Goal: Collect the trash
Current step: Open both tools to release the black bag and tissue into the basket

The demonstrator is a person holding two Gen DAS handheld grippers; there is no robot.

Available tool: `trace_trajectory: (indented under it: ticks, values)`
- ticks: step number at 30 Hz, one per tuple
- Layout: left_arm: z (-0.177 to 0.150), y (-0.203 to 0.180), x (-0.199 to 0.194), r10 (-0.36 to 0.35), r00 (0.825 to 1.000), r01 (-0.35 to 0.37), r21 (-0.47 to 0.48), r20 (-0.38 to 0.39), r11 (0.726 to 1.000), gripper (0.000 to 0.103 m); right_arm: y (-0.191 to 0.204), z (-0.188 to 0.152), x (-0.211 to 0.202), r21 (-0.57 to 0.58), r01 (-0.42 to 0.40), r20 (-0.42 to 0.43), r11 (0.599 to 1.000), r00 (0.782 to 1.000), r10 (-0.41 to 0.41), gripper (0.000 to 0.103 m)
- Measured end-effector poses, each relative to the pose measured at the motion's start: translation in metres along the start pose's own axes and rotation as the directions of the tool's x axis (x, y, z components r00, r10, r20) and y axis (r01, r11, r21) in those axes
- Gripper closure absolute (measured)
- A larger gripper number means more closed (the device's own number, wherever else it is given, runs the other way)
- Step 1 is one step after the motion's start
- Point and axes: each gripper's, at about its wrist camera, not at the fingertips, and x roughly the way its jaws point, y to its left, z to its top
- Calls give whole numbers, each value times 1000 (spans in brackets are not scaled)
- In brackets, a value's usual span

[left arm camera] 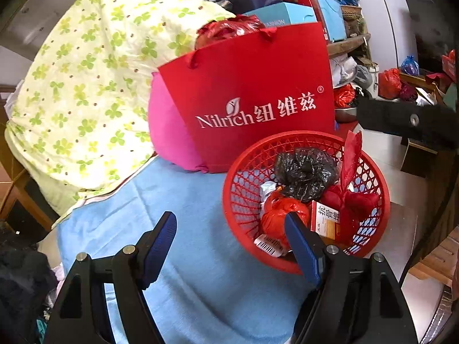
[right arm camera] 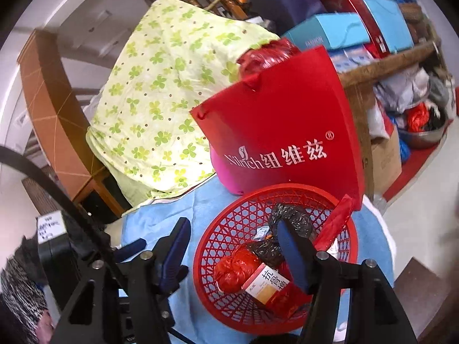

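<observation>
Light blue towelling cloth covers the working surface, flat and bare across its near half. Landmark: round red plastic lattice basket, which sits on the cloth's right part, its rim tipped a little toward the cameras. Directly behind the basket stands a red paper gift bag with white "Nilrich" lettering, upright, printed face forward, cord handles at the top, a crumpled red plastic bag bulging out of its mouth. A pink cushion is pressed against the gift bag's left side, behind and left of the basket. Farther left of the basket a pale quilt printed with green clover is heaped high. Behind all that, stacked blue and red cartons and wooden furniture; to the basket's right, pale floor, a steel bowl and more bags, all cluttered. Inside the basket: a crumpled black plastic bag at the back, a balled red plastic bag at front left, a small white-and-orange medicine carton at centre front, lying flat with its long axis running roughly front to back, and a red wrapper strip standing upright along the right rim. Left gripper hangs above the cloth at the basket's near-left edge, jaws apart, nothing between them. Right gripper, seen in the right wrist view, likewise parted and empty over the basket's left rim.
</observation>
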Motion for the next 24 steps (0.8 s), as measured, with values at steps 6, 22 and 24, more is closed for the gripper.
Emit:
trace_trajectory:
  ticks: [6, 22, 24]
  values:
    - [-5, 10, -22, 40, 999, -40, -18, 15, 999, 24, 22, -11, -17, -111, 57, 19, 992, 998, -56, 36]
    - [-14, 19, -63, 106, 994, -104, -62, 26, 993, 15, 53, -29, -58, -256, 97, 74, 962, 994, -80, 28]
    - [-16, 24, -69, 112, 993, -110, -76, 22, 991, 15, 57, -29, -64, -261, 93, 84, 961, 994, -73, 27]
